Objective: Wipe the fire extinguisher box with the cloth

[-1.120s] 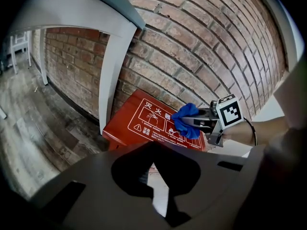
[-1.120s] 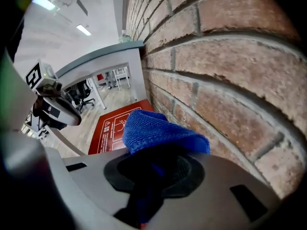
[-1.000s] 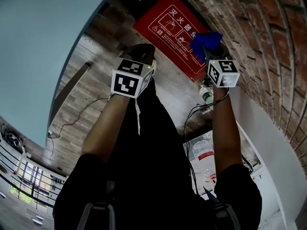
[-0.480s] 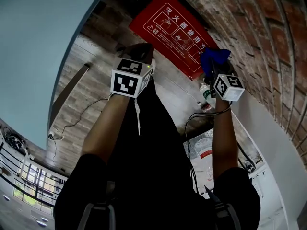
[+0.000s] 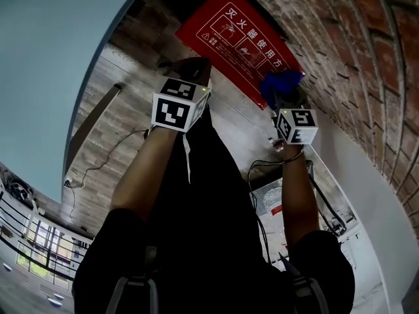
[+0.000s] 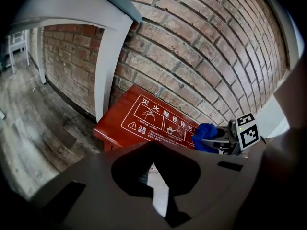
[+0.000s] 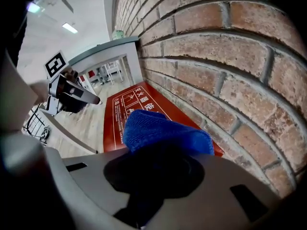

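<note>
R gripper (image 5: 284, 98) clamped on blue cloth (image 7: 163, 131); cloth sits over near end of red fire extinguisher box (image 5: 226, 34) lid, beside brick wall (image 7: 216, 56). I can't confirm contact. L gripper (image 5: 190, 70) jaws together, empty, apart from box

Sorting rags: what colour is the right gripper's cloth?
Blue cloth; clearest in the right gripper view.

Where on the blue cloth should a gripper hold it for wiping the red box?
By its bunched rear, from the side away from the fire extinguisher box. The right gripper is shut there, and the blue cloth bulges beyond its jaws as a pad towards the box.
</note>
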### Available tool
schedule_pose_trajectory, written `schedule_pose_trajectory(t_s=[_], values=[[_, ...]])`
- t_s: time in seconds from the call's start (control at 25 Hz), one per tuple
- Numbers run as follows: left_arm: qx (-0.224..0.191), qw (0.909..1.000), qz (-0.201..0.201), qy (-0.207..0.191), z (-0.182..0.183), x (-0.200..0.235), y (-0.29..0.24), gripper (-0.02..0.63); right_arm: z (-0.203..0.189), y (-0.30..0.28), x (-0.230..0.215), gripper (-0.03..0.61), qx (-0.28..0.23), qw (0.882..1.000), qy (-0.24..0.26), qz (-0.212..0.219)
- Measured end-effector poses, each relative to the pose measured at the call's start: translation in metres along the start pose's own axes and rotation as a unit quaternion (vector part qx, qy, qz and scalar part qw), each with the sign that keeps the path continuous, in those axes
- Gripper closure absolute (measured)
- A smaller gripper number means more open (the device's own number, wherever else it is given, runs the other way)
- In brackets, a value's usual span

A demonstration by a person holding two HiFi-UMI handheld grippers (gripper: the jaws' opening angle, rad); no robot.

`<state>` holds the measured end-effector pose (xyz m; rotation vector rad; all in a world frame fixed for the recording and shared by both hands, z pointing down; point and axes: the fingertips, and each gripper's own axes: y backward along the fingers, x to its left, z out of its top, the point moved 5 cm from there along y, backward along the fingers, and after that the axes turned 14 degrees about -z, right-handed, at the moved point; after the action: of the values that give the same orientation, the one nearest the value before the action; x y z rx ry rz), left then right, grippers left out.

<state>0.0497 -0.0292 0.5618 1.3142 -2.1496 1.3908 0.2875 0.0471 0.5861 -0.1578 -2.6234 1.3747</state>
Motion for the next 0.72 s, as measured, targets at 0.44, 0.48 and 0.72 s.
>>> schedule_pose_trajectory(t_s=[0.44,0.48,0.72], values=[[-0.01,0.9998,0.011,0.01,-0.005,0.003,0.006,0.609,0.034,-0.02,0.041,0.482,-0.012,0.997,0.065,0.051],[-0.011,0.9998,0.012,0.012,-0.006,0.004,0.007,0.609,0.039,-0.022,0.045,0.482,-0.014,0.996,0.069,0.057],[-0.018,0.9992,0.025,0.026,-0.012,0.013,0.016,0.609,0.072,-0.043,0.073,0.482,-0.026,0.992,0.088,0.081]])
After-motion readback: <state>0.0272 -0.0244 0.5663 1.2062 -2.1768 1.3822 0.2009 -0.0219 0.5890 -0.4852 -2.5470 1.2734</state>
